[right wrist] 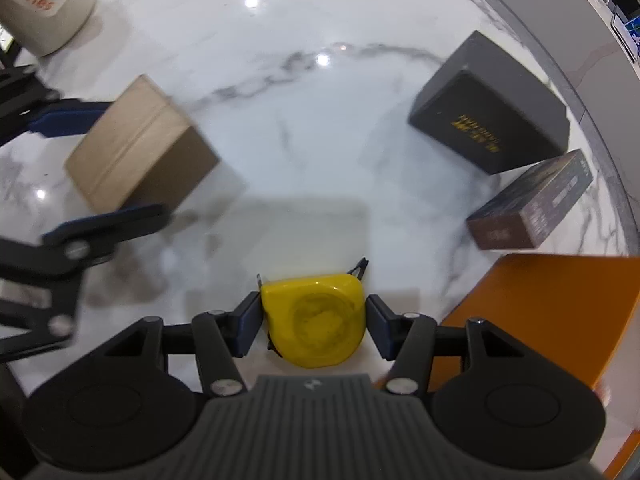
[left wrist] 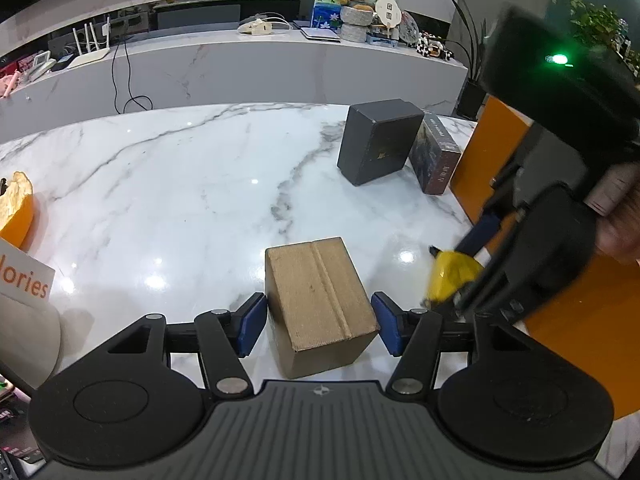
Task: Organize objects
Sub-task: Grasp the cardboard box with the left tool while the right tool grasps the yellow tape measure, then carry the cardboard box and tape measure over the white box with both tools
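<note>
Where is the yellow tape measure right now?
The yellow tape measure sits low and central in the right wrist view, between the right tongs on the marble table, with the orange surface to its right.

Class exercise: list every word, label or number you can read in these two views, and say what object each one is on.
"Calories": orange letters on the rounded beige container.
Gold lettering on the black rectangular box: too blurred to read.
Print on the dark brown patterned box: too small to read.

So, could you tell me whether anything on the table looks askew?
Nothing is spilled or damaged. The black box and dark box sit at mismatched angles by the table edge.
</note>
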Tool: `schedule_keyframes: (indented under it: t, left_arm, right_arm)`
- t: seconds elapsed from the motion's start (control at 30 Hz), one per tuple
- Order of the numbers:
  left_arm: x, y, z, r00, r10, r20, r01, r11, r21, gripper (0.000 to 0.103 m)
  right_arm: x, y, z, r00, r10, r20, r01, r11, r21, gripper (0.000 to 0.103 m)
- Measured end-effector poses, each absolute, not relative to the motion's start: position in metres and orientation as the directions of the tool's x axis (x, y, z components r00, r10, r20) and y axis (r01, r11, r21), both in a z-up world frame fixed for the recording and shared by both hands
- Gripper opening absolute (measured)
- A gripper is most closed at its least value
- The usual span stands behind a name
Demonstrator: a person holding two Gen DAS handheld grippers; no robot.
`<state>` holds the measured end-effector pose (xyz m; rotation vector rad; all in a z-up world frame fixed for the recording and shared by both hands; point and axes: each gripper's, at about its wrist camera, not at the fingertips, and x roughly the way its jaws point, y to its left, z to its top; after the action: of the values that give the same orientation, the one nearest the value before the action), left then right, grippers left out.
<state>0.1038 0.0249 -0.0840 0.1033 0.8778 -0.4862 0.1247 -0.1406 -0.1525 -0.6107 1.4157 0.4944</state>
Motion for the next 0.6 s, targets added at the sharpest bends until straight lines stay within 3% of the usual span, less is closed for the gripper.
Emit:
schedule_keyframes:
  t: [0.6]
  left_arm:
    - [0.097, 0.039, -0.071, 0.525, -0.4, -0.752, 0.427, 0.888, -0.174, 0.058]
  right_arm:
    - [0.093, -0.148, -0.124, 0.168, 0.058, -0.984, -0.582, 0.811, -0.052, 0.057]
